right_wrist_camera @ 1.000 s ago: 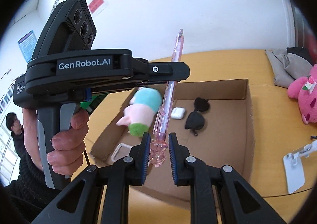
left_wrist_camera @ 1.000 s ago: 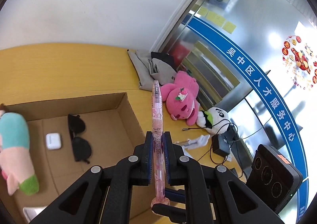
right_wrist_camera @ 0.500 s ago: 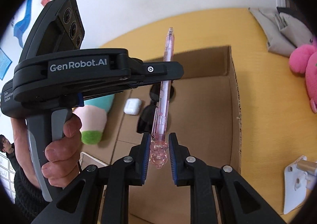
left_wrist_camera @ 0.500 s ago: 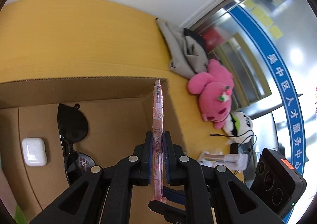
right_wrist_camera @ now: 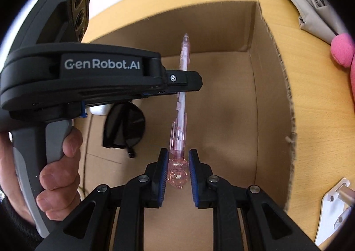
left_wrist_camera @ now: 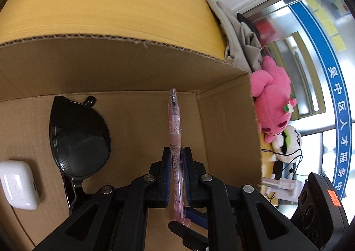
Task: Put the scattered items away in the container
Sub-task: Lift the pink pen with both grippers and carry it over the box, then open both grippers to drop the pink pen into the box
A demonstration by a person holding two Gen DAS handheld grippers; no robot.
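The left gripper (left_wrist_camera: 176, 173) clamps a translucent pink pen (left_wrist_camera: 175, 140) mid-barrel, above the brown cardboard box (left_wrist_camera: 133, 66) – its side reads "GenRobot.AI". The right gripper (right_wrist_camera: 177, 175) stands slightly parted around the pen's ornamental end – whether the pads touch it, I cannot tell.

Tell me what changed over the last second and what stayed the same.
Both tongs carried the pink pen forward and down, from above the near edge of the cardboard box to deep inside it. The left tongs stayed clamped on the pen's middle; the right tongs still bracket its decorated end, with visible gaps. Sunglasses and white earbud case lie unmoved inside.
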